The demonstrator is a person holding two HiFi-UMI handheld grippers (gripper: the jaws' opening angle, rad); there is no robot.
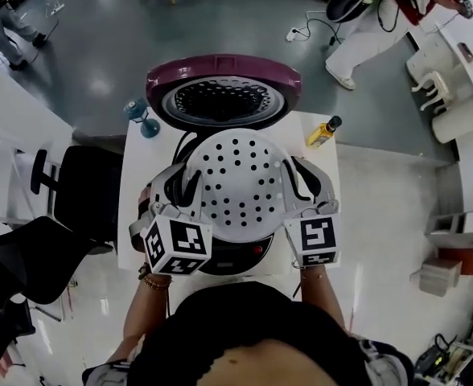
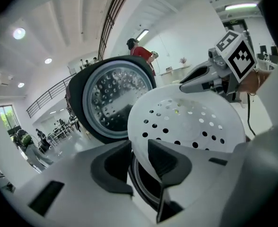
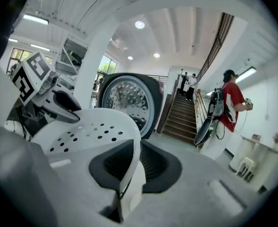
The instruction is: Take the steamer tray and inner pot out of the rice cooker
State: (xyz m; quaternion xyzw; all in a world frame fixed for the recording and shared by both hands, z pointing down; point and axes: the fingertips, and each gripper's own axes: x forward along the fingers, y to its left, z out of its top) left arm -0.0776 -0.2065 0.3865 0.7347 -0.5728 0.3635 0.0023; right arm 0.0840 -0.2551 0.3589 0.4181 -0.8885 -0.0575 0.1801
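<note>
A white steamer tray with round holes hangs above the rice cooker, which stands with its purple lid tipped open behind. My left gripper is shut on the tray's left rim, and my right gripper is shut on its right rim. In the left gripper view the tray has its thin rim pinched between the jaws of the left gripper. The right gripper view shows the same for the right gripper, with the tray to its left. The inner pot is hidden under the tray.
The cooker stands on a small white table. A yellow bottle stands at its back right corner and a blue goblet-like object at its back left. Black chairs are on the left. A person stands far back right.
</note>
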